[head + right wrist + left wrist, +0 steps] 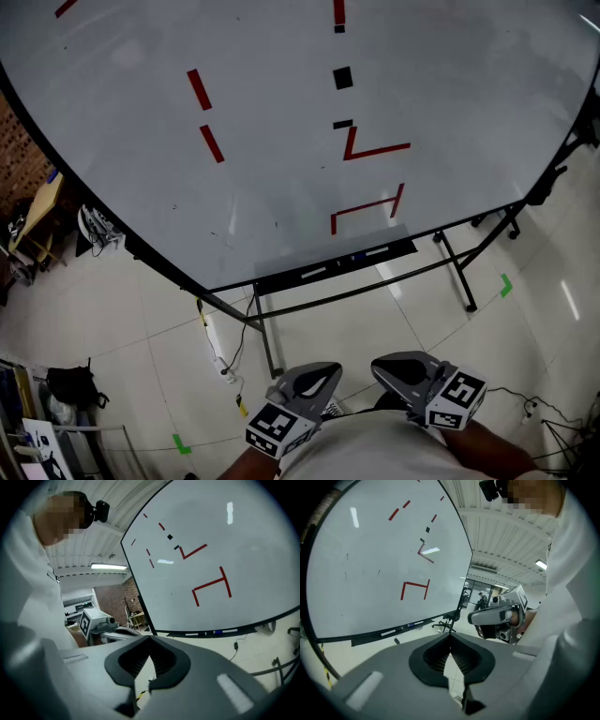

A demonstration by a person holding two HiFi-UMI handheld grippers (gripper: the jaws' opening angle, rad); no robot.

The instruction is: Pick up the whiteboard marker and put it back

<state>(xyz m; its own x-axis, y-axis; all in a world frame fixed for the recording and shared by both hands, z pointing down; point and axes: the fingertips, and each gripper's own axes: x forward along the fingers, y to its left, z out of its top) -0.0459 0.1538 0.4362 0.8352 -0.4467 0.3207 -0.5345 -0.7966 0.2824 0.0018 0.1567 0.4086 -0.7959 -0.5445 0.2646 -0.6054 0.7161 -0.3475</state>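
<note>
Beyond left tool [330, 370], marker [370, 253] (on tray [281, 279])

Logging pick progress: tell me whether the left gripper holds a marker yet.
No: the left gripper is shut with nothing between its jaws, and the markers lie on the whiteboard tray.

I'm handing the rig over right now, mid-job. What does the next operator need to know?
Left gripper: jaws shut, nothing between them, held low near the body.
Right gripper: likewise, jaws shut and empty.
Markers lie in the tray under the whiteboard, well apart from both grippers. One shows a blue part.
Done: nothing visible; no marker picked up yet.
Left: step to the tray, open one gripper, grasp a marker, lift it, then set it back in the tray.
</note>
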